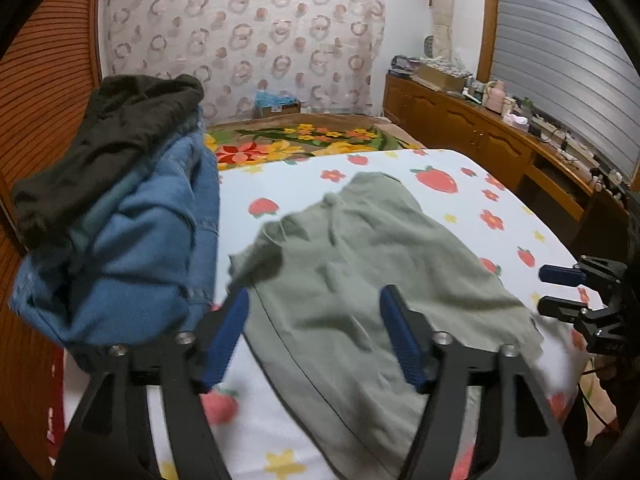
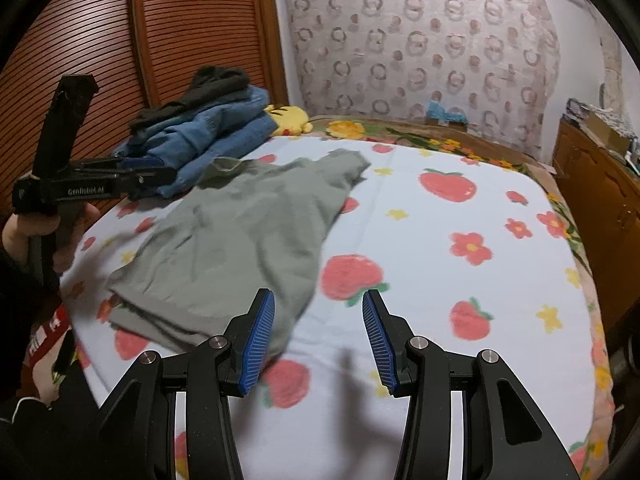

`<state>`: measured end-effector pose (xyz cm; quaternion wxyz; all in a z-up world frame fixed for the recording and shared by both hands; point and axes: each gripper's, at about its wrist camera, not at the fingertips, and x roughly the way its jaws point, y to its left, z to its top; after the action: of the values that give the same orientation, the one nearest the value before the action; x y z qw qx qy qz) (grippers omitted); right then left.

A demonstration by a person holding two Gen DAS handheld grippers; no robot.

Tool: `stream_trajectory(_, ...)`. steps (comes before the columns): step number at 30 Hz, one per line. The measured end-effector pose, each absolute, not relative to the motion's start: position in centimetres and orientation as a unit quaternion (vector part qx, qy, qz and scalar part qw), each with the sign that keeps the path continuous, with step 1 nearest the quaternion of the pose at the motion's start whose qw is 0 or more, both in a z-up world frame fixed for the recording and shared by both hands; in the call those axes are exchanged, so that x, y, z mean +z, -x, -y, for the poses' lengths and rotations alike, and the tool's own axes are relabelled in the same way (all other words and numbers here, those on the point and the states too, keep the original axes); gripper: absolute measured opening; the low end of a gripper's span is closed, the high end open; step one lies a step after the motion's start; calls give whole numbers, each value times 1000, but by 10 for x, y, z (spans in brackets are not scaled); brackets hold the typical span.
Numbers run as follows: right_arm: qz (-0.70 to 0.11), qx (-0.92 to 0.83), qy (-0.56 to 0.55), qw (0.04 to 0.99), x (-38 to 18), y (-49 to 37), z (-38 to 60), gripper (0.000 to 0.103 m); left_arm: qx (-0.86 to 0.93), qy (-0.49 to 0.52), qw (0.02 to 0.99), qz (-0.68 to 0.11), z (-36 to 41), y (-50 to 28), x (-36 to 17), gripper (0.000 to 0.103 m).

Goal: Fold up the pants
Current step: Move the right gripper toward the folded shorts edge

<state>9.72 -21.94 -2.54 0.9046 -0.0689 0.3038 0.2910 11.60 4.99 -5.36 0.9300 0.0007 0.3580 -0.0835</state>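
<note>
Grey-green pants [image 1: 360, 264] lie folded on the strawberry-print bed sheet [image 1: 304, 184], their drawstring waist toward the far end. My left gripper [image 1: 314, 300] hovers open just above their near part, and no cloth sits between its blue pads. In the right wrist view the pants [image 2: 240, 232] lie left of centre, and the left gripper [image 2: 160, 172] shows side-on over their far left edge. My right gripper [image 2: 318, 296] stands open over the sheet [image 2: 420, 220] at the pants' near right corner, holding nothing. It also shows at the right edge, as the right gripper [image 1: 546, 290].
A pile of blue jeans topped by a dark garment [image 1: 120, 220] [image 2: 208, 132] sits at the bed's left side by slatted wooden doors [image 2: 120, 40]. A yellow plush [image 2: 288, 118] lies behind it. A cluttered wooden cabinet [image 1: 480, 136] runs along the right. A person's hand [image 2: 12, 232] grips the left tool.
</note>
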Motion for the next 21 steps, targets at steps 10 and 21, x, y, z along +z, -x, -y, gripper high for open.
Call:
stream_trajectory(10,-308,316,93,893,-28,-71,207,48,-78,16,928,-365,-46,-76,-71,78)
stream_trajectory(21,-309,273,173,894,-35,-71,178,49,-70,17,923,-378,-49,-55,-84,78)
